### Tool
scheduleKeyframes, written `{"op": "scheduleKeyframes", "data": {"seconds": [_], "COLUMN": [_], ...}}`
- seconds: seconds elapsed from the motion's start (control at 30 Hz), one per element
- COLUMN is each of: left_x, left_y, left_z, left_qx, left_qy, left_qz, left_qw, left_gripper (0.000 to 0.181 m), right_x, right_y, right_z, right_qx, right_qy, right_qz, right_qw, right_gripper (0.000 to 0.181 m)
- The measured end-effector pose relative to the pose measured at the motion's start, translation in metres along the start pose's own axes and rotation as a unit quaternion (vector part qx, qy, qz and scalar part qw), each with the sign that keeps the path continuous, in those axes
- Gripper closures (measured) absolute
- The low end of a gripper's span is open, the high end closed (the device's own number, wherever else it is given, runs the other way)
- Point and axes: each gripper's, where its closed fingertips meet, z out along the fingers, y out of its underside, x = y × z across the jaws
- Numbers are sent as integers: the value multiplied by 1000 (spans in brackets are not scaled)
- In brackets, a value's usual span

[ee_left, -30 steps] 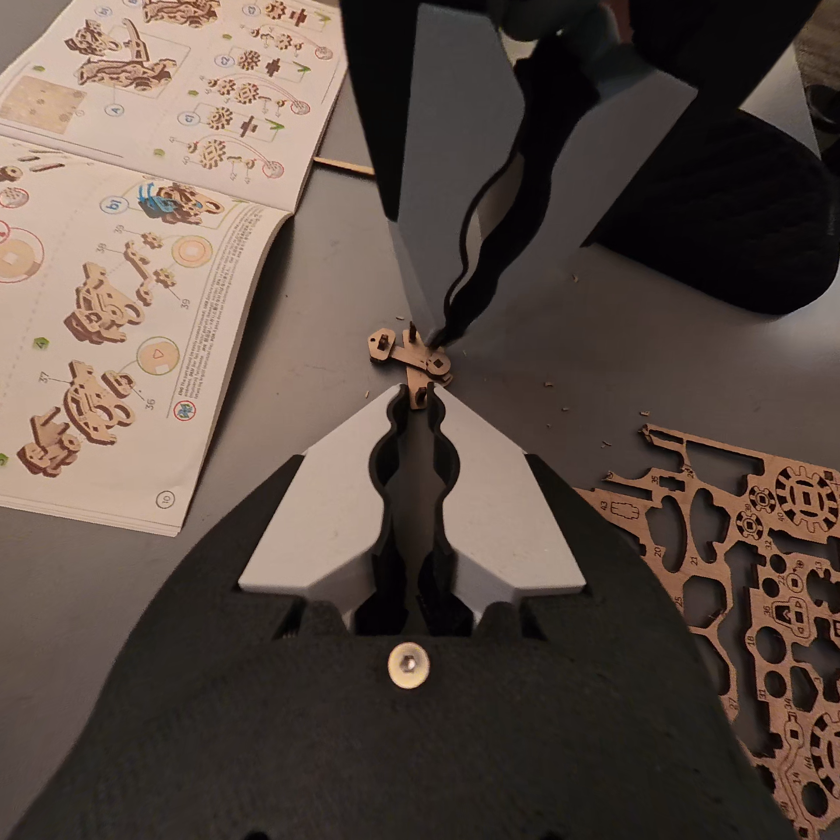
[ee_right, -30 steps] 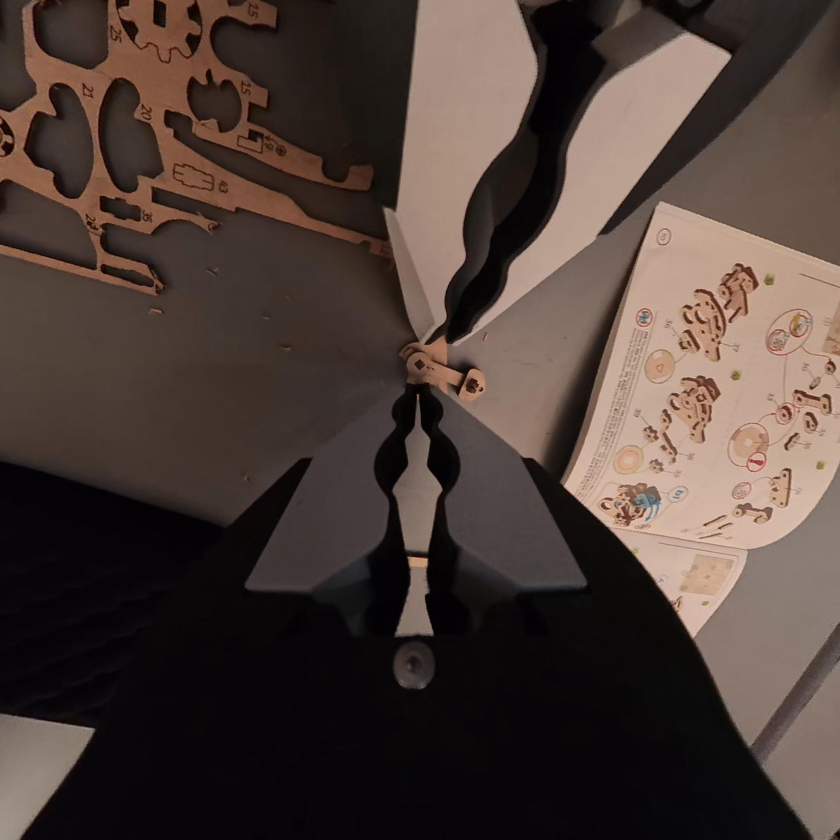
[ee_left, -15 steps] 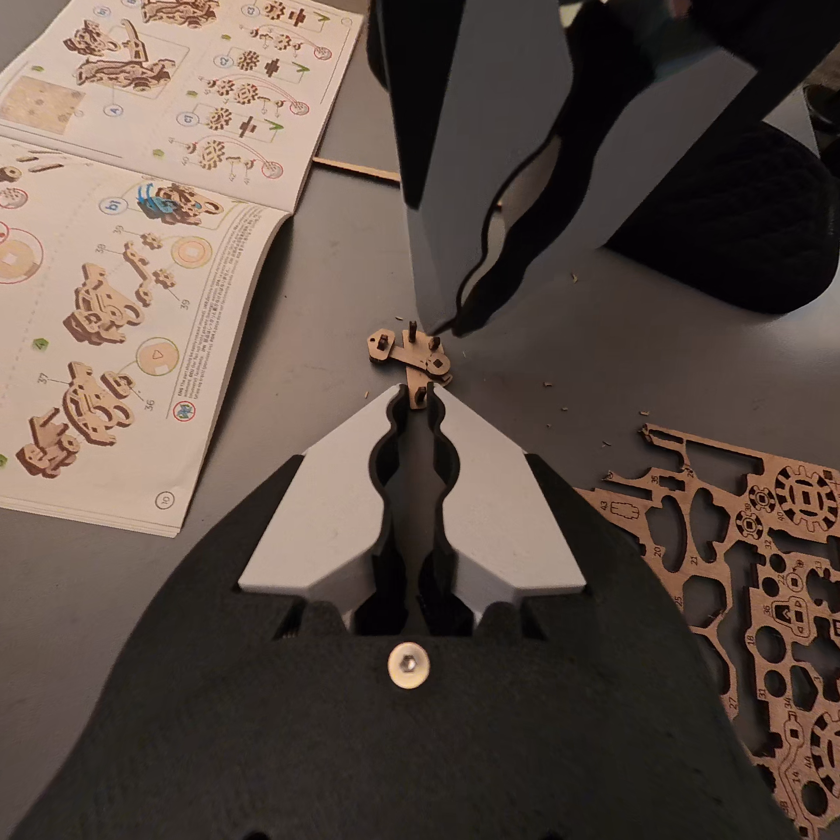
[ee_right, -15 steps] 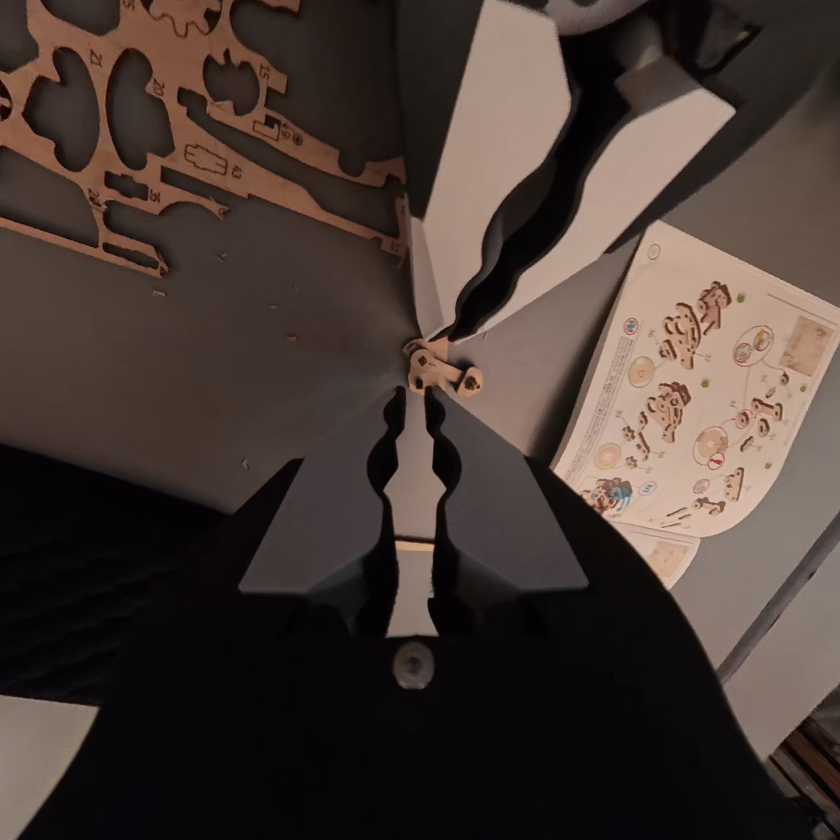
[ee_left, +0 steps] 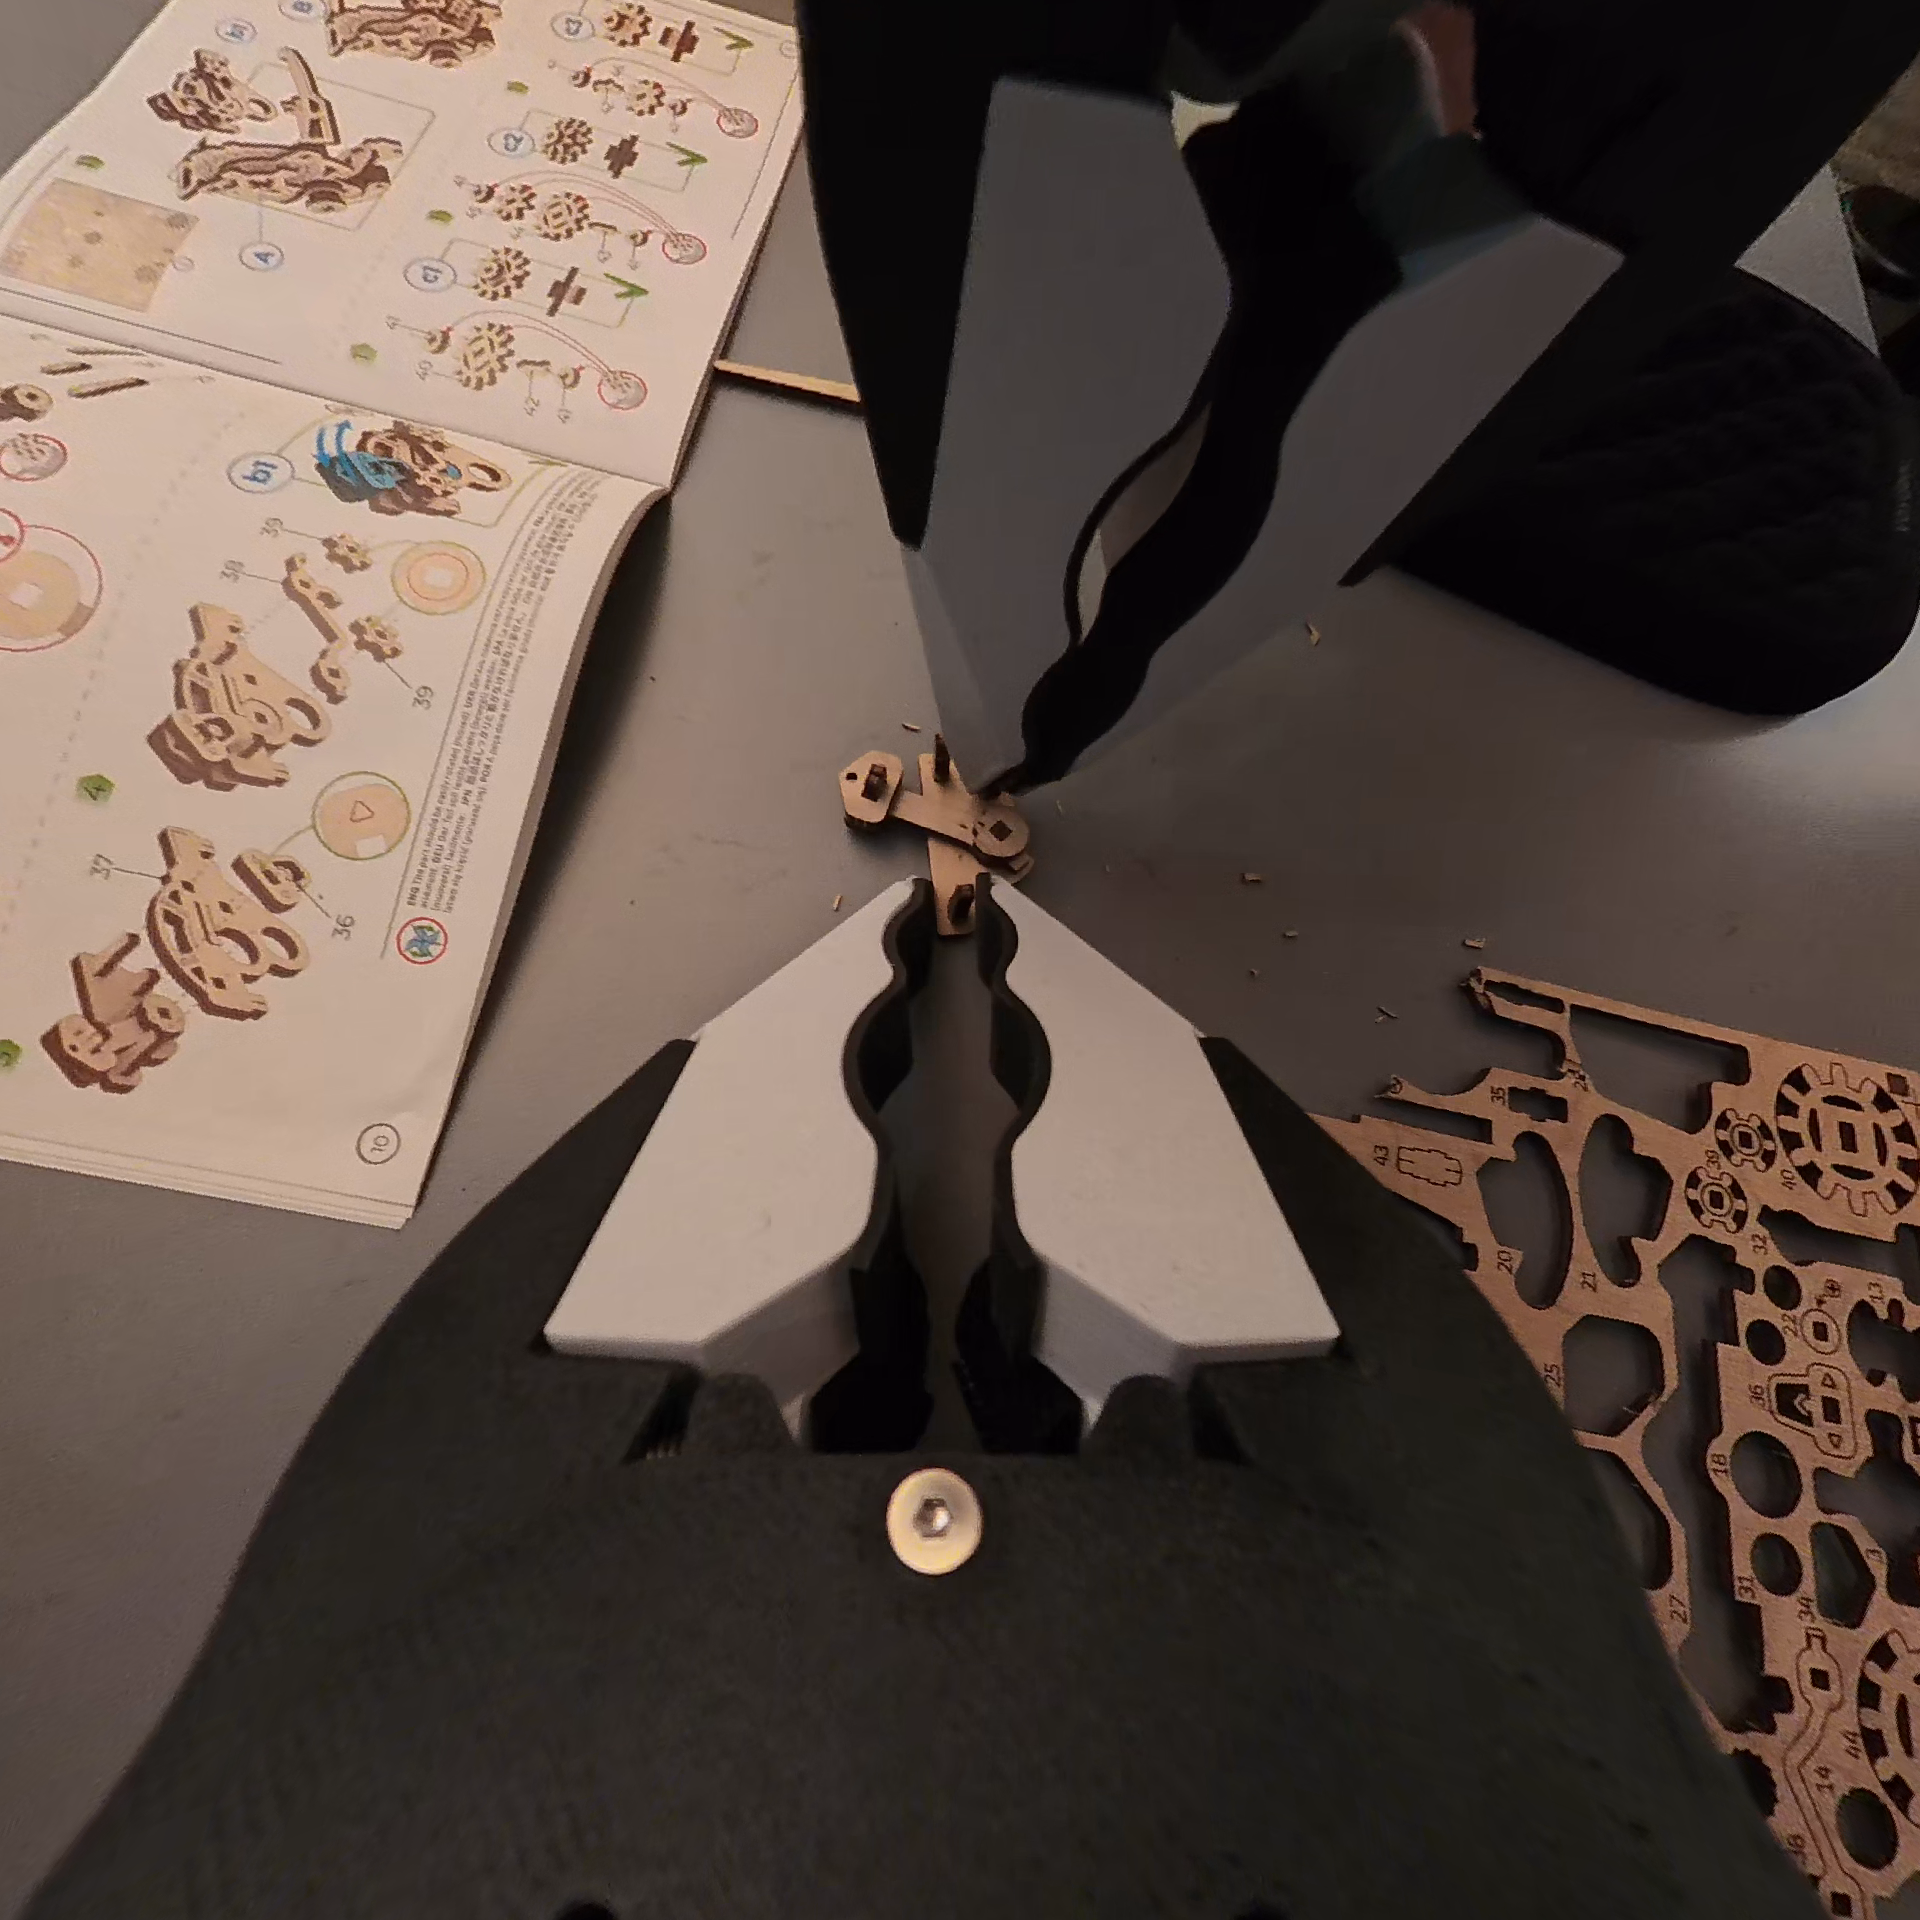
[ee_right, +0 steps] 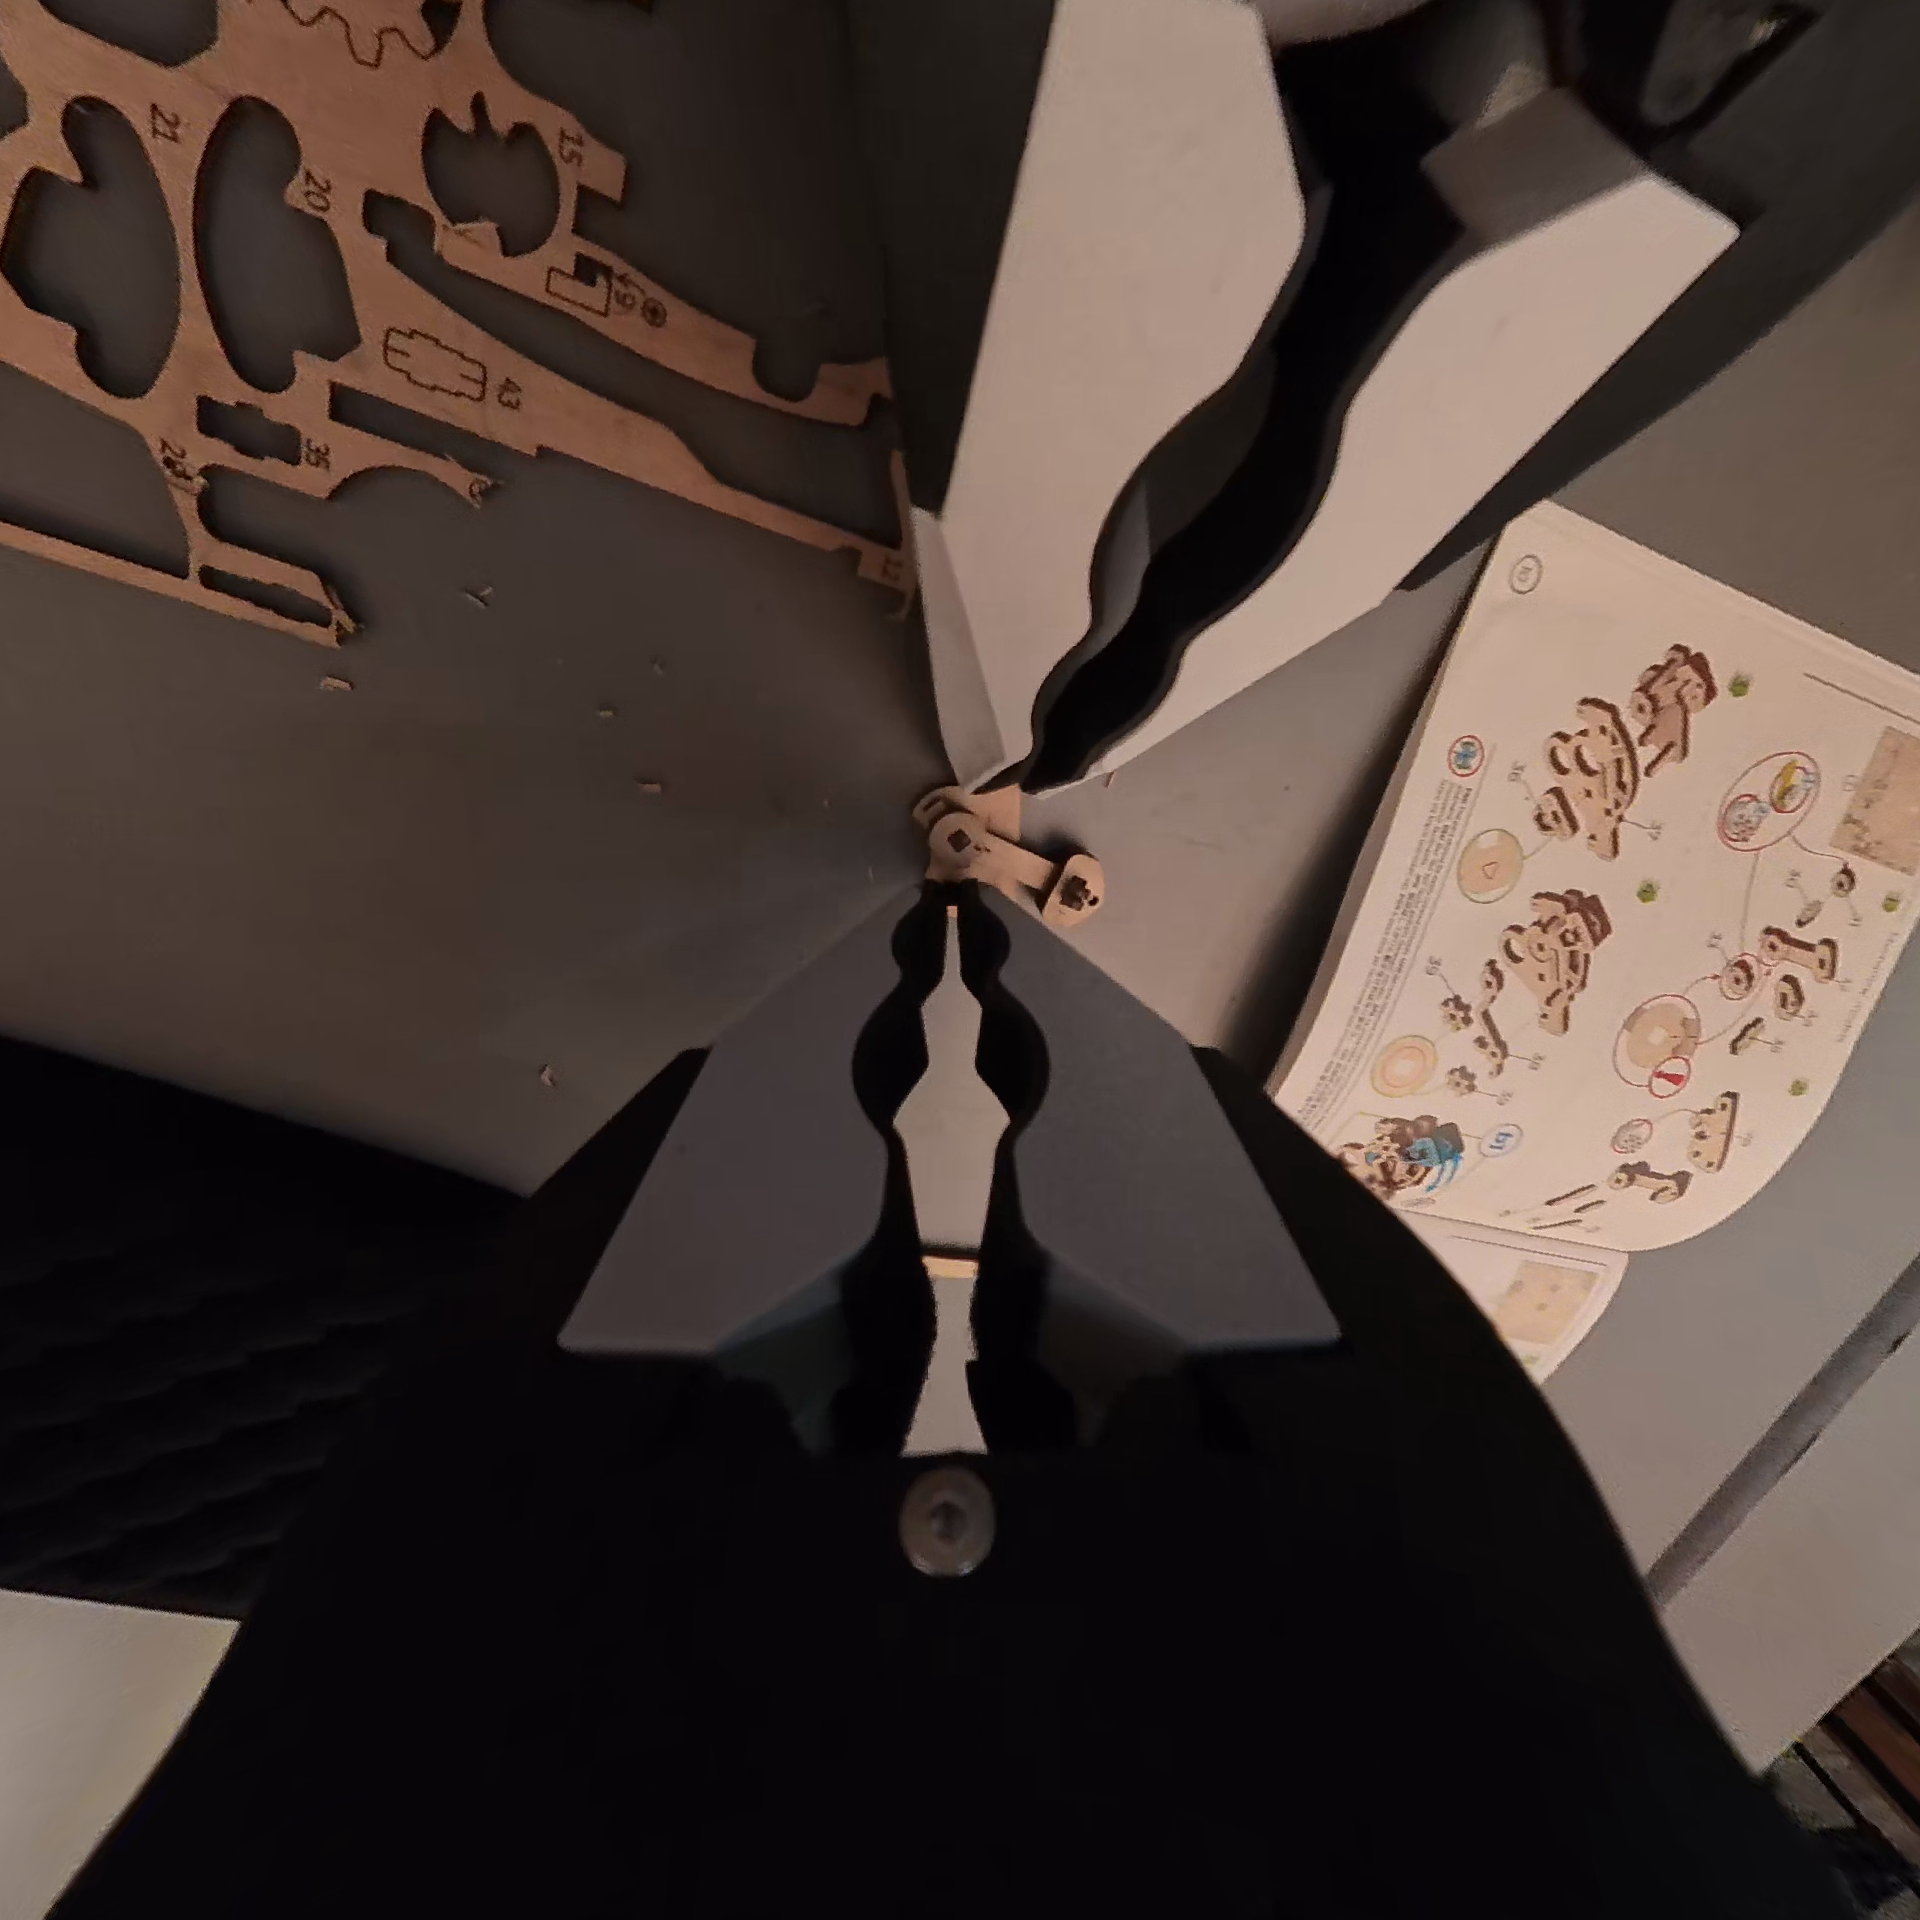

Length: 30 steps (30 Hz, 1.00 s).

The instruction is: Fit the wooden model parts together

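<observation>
Wooden model parts (ee_left: 940, 826), already joined into a small linkage of flat links and pegs, are found lying on the grey table (ee_left: 644, 1039), between the two grippers. This assembly is taken as the landmark.

The left gripper (ee_left: 951, 902) is seen just on the near side of the assembly in the left wrist view. Its grey fingers (ee_left: 769, 1132) are closed down on the nearest link, whose end is clamped between the tips.

The right gripper (ee_right: 948, 906) is seen meeting the assembly from the opposite side. Its tips are drawn nearly together with only a thin slit between them, at the edge of the link with the square hole. In the left wrist view the same gripper (ee_left: 1003, 784) is seen with its tips touching that link from above. Whether wood is actually pinched there cannot be told.

An open instruction booklet (ee_left: 301, 582) is recorded well apart from the assembly, on the left gripper's left. A laser-cut plywood sheet (ee_left: 1704, 1278), with many parts already punched out, is noted well apart on the other side. Small wood chips (ee_left: 1288, 935) are scattered on the table between the assembly and that sheet. A thin wooden stick (ee_left: 790, 379) lies beyond the assembly, beside the booklet's far page.
</observation>
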Motion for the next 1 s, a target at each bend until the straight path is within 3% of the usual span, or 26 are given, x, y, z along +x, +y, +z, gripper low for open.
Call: {"op": "scheduleKeyframes", "data": {"seconds": [0.4, 0.5, 0.57, 0.73, 1.0], "left_x": [0, 0, 0, 0, 0], "left_y": [0, 0, 0, 0, 0], "left_z": [0, 0, 0, 0, 0], "left_qx": [0, 0, 0, 1, 0], "left_qy": [-3, -1, -2, 4, 3], "left_qz": [4, 1, 3, -3, -1], "left_qw": [1000, 1000, 1000, 1000, 1000], "left_gripper": [175, 175, 175, 175, 175], "right_x": [-1, 0, -5, 12, 14], "right_y": [0, -1, -1, -1, 6], "right_z": [1, 0, -5, -27, -5], "right_qx": [-9, 11, 24, 85, 37], "right_qy": [-2, 13, 11, 58, 3], "right_qz": [7, 11, 10, 29, 8], "right_qw": [1000, 1000, 1000, 994, 999], "right_gripper": [180, 179, 169, 175, 176]}}
